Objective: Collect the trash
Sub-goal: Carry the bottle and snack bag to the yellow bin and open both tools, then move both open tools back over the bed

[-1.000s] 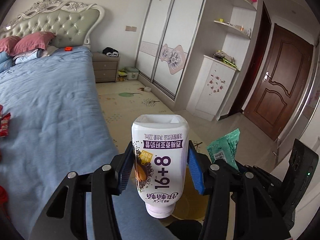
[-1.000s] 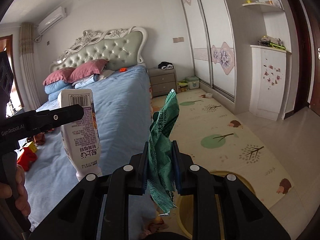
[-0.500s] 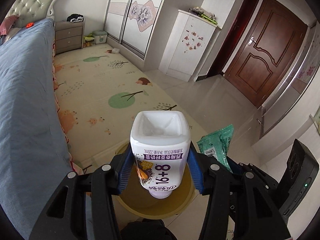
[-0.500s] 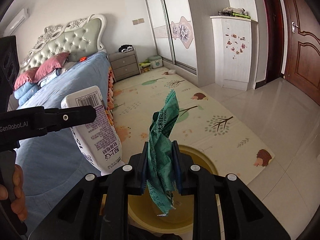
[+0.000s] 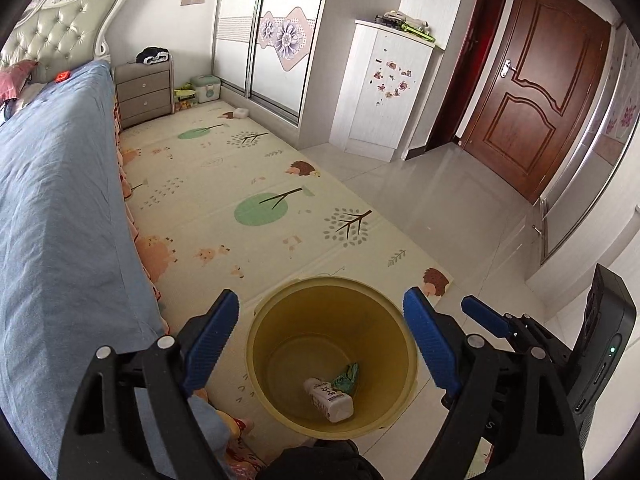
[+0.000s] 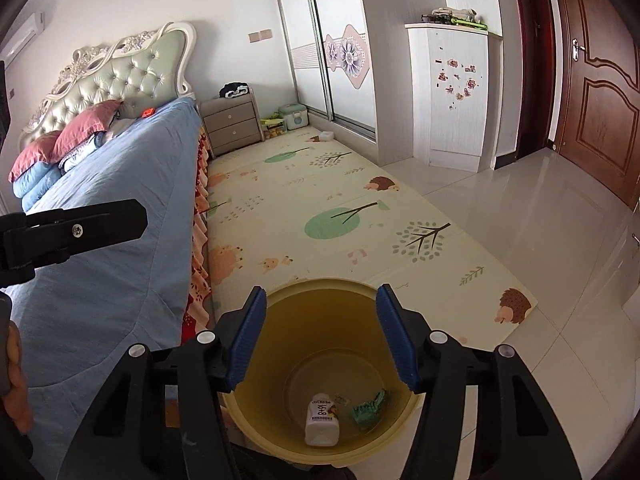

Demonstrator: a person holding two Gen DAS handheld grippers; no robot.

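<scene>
Holding both pairs of fingers spread wide with nothing between them, I hover over the yellow bin [image 5: 256, 344]. My left gripper [image 5: 320, 320] has its blue pads [image 5: 212, 340] parted to either side of the bin's rim, and my right gripper [image 6: 320, 328] straddles the bin's [image 6: 280, 308] mouth the same way, pads [image 6: 246, 336] well apart. Down past my fingertips, on the bin's floor, lies the white bottle [image 5: 330, 398] on its side, and just beside it, toward my right fingers, the crumpled green wrapper [image 5: 346, 376]; whether the two touch I cannot tell. From my right hand's camera the bottle [image 6: 322, 420] sits between my fingers and the wrapper [image 6: 370, 402] nearer the right one. Beyond the bin the patterned play mat [image 5: 240, 184] stretches away ahead of my fingers. Off my left fingers runs the bed [image 5: 52, 208] under its blue cover. Farther ahead stand the grey nightstand [image 5: 146, 92] and the sliding wardrobe [image 5: 276, 32], with a white cabinet [image 5: 384, 88] and a brown door [image 5: 536, 92] off to the right.
</scene>
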